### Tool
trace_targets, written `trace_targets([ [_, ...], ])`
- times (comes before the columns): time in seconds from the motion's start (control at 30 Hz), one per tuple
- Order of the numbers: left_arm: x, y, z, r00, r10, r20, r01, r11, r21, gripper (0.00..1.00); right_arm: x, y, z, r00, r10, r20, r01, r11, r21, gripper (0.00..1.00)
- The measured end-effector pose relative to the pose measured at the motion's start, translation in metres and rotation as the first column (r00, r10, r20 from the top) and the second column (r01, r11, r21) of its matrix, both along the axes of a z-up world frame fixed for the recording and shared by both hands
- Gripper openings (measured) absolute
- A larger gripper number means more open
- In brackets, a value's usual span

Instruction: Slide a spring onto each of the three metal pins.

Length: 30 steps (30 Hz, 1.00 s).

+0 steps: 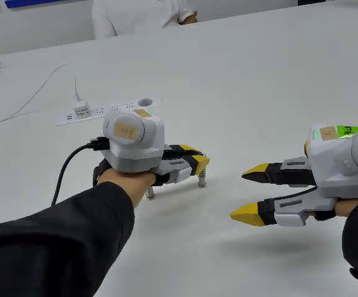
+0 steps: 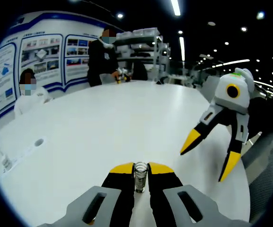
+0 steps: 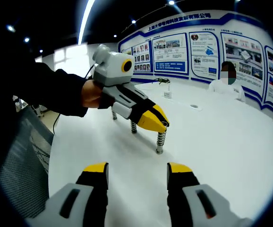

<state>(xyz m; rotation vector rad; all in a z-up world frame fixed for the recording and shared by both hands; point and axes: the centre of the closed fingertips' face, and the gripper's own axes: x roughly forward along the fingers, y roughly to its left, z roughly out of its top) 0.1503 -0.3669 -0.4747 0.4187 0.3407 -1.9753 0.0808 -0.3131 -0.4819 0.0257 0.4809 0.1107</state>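
Between the yellow tips of the left claw (image 2: pixel 140 166) sits a spring (image 2: pixel 140 177), pinched near its top. The jaws are closed on it, most likely to steady it or press it down its pin (image 3: pixel 159 150), whose foot rests on the white table (image 1: pixel 241 93). This spring stands on the person's side of the power strip (image 1: pixel 108 111), near it. Under the same claw's body, a second spring (image 3: pixel 133 126) and a third spring (image 3: pixel 113 113) stand upright in a row, also on the near side of the power strip. So all three pins seem to be loaded (a judgement, not a certainty).

The right claw (image 1: pixel 238 195) hovers well to the right of the power strip with its jaws spread wide and nothing between them, probably kept clear to give the left room.

Both claws carry small stickers, and the wall posters beyond the power strip carry Chinese text, but none of it can be read.
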Motion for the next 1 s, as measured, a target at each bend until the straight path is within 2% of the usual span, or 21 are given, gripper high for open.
trace_targets([
  [0.53, 0.001, -0.001, -0.012, 1.000, 0.025, 0.007, -0.025, 1.000, 0.016, 0.10, 0.000, 0.000, -0.004, 1.000, 0.005, -0.006, -0.005, 1.000, 0.006, 0.51],
  [0.83, 0.000, -0.001, -0.020, 0.999, 0.024, 0.030, -0.025, 0.999, 0.032, 0.10, 0.000, -0.001, -0.004, 1.000, 0.003, -0.005, -0.003, 1.000, 0.008, 0.51],
  [1.0, 0.000, -0.001, -0.021, 0.999, 0.025, 0.029, -0.026, 0.999, 0.031, 0.10, 0.000, -0.001, -0.005, 1.000, 0.002, -0.006, -0.002, 1.000, 0.010, 0.51],
])
